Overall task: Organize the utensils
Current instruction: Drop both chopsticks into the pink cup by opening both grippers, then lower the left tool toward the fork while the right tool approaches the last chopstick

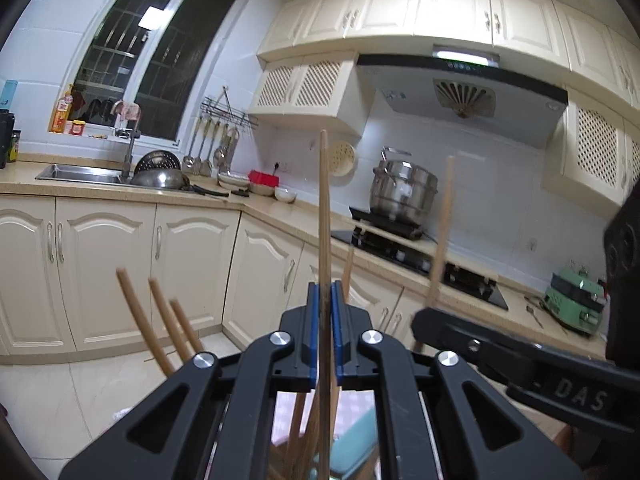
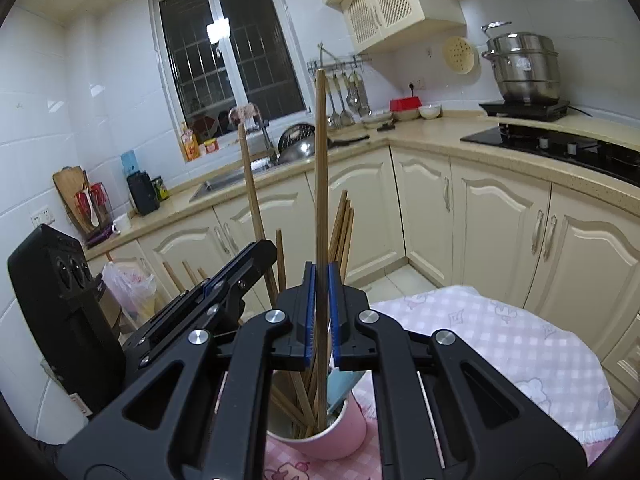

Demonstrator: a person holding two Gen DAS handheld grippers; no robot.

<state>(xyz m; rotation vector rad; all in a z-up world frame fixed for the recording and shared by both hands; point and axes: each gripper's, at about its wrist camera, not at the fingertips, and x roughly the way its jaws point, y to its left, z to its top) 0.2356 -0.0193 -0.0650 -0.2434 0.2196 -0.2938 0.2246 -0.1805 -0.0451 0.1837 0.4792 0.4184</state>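
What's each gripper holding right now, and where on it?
Left gripper: clamps a chopstick mid-shaft. Right gripper: second chopstick stands between the pads, foot in the pink cup, gap visible, apparently not gripped.

You have one pink cup [image 2: 340, 436] in front of you, and everything else is counted from it. Two grippers hang over the cup: the right gripper [image 2: 320, 308] straight above it and the left gripper [image 1: 325, 304] just to its left. Each has one of the chopsticks [image 2: 320, 160] between its jaws, so two there. At least seven more lean in the cup; the bundle overlaps too much for you to get an exact count. Far beyond the cup, to its right, stands one steel pot [image 2: 522, 66]. Straight behind the cup you can see one red box [image 2: 406, 103], two white bowls [image 2: 430, 111] and about four hanging ladles [image 2: 344, 104].
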